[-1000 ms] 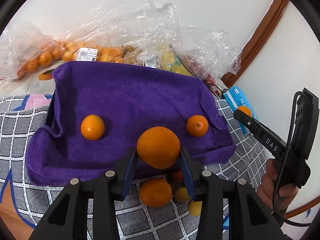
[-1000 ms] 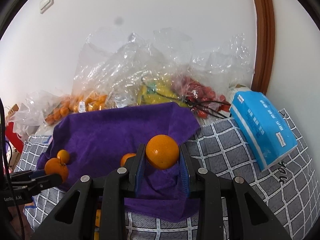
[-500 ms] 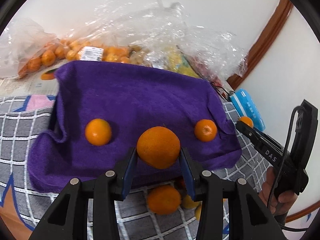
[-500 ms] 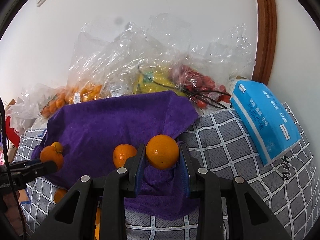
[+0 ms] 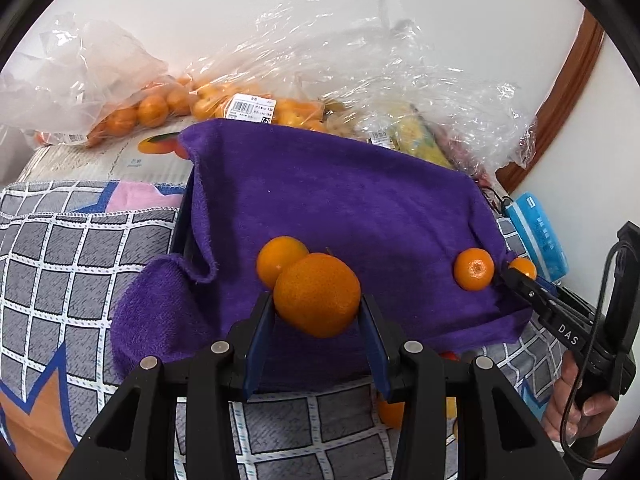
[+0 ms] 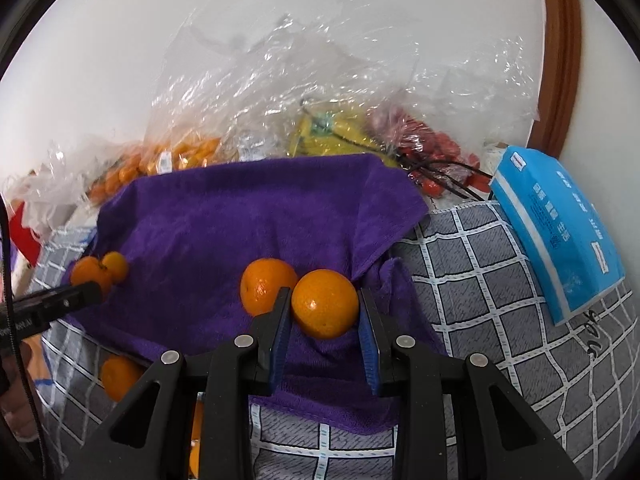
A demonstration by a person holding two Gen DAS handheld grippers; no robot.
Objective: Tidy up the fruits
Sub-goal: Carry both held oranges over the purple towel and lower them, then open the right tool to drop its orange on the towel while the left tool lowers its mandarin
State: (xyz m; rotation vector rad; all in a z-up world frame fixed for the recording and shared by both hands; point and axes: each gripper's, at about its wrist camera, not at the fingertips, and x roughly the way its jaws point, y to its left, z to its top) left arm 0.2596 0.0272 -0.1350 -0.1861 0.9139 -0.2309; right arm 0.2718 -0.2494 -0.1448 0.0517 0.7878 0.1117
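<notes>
A purple towel [image 5: 340, 200] is draped over a raised, tray-like base. My left gripper [image 5: 316, 310] is shut on a large orange [image 5: 316, 294], held just over the towel's front part. A smaller orange [image 5: 274, 260] lies on the towel right behind it. Another orange [image 5: 474, 269] lies at the towel's right side. In the right wrist view my right gripper [image 6: 325, 312] is shut on an orange [image 6: 325, 304] over the towel's near right corner, beside the lying orange [image 6: 262, 286]. The left gripper [image 6: 86, 290] with its orange shows at the far left of that view.
Clear plastic bags with small oranges [image 5: 160, 108], bananas [image 6: 332, 132] and red fruit [image 6: 432, 152] are piled behind the towel against the wall. A blue tissue pack [image 6: 560, 232] lies on the grey checked cloth [image 6: 480, 288]. Loose fruit [image 6: 118, 376] lies under the towel's front edge.
Both grippers have moved forward and down toward the towel with their oranges. The oranges lying on the towel now appear close beside the held ones.
</notes>
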